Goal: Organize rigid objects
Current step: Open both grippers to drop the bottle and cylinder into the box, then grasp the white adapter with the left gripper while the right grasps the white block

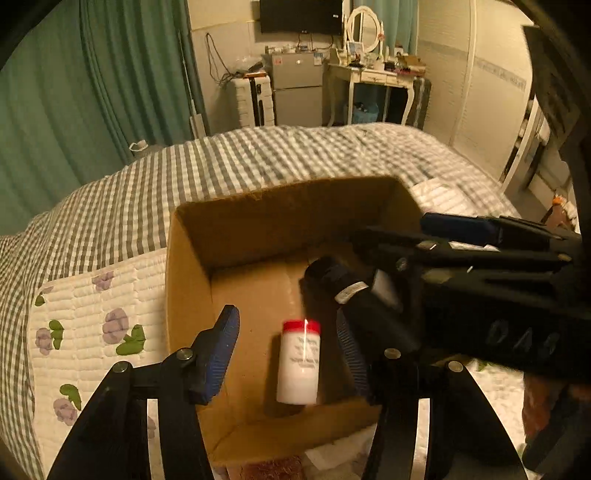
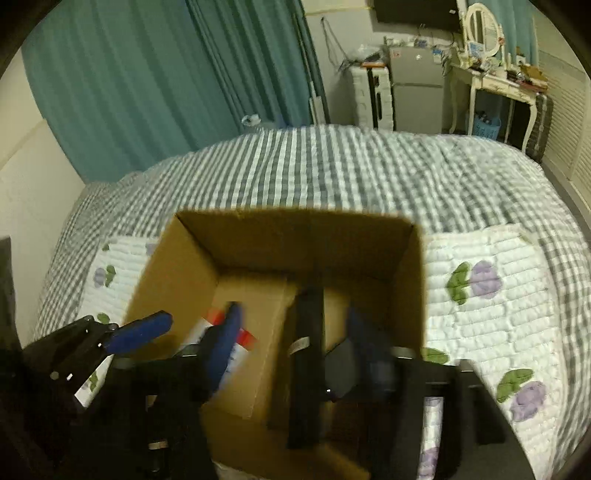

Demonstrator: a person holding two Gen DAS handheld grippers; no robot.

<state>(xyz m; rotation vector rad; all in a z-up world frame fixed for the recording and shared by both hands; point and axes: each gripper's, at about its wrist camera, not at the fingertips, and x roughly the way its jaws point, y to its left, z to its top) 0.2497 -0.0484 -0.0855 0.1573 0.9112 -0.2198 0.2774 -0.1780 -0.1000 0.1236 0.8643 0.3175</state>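
So both grippers are tipped steeply down over the open cardboard box [image 1: 192, 280] sitting on the bed. In the left wrist view, the left gripper [image 1: 286, 350] has its jaws spread apart, and a white bottle with a red cap [image 1: 299, 363] sits in the gap between them. The blue pads aren't pressing on it, so it's let go, not gripped. The bottle looks smeared, so I can't tell whether it's resting on the box floor or still in the air, and the print on its label is unreadable.

The right gripper [image 2: 295, 332] comes in from the right side of that same view, reaching over the box rim. Its jaws are also parted. A long black object [image 2: 306, 354] with a small pale label stands between them, roughly upright inside the box. It's blurry and dark, so I honestly can't say what it is, and I can't tell for sure if either pad touches it; it reads as released. The lower end of it is lost in shadow.

From the right wrist view the bottle is mostly hidden behind the left gripper's blue finger, just a bit of red and white showing.

Under the box there's a white quilted blanket with purple flowers [image 2: 487, 295], then a grey checked bedspread [image 1: 258, 155]. Farther back: green curtains [image 1: 92, 92], a small grey fridge [image 1: 297, 88], a white dressing table with an oval mirror [image 1: 364, 26], and a dark TV [image 1: 301, 14] cut off at the top edge.
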